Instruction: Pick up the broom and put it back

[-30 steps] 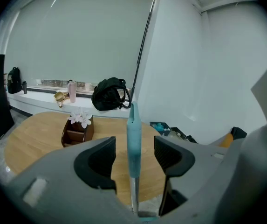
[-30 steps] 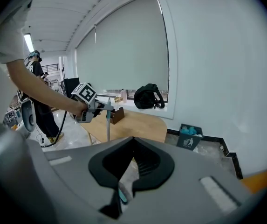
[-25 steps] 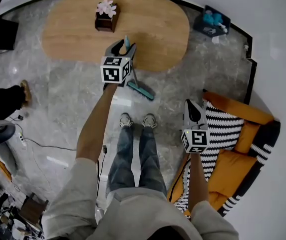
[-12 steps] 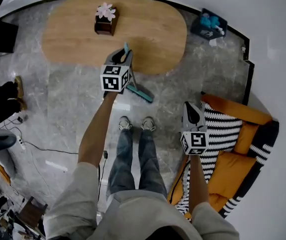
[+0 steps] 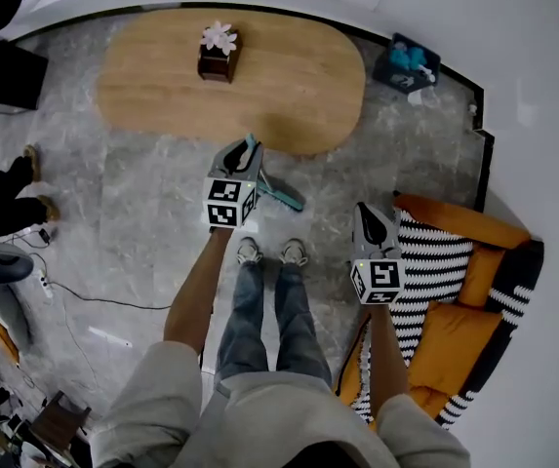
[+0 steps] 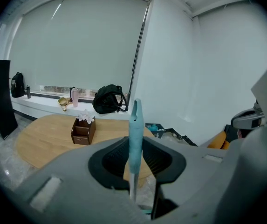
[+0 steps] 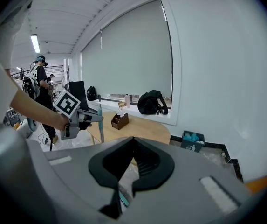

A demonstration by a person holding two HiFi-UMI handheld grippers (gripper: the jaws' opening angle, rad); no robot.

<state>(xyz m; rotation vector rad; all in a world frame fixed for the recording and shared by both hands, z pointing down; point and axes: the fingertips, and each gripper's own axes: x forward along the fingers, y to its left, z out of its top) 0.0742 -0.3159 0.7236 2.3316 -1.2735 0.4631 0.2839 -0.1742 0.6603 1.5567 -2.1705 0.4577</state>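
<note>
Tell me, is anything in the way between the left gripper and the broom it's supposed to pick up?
Nothing visible is in the way. The broom has its teal handle upright between the jaws of the left gripper, which are closed on it.

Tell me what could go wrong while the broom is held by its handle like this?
1. The left gripper pinches only the thin top of the broom, so the long handle might swing or slip out.
2. The broom head is down by the person's shoes and close to the wooden table, so it could bump either one when carried.
</note>
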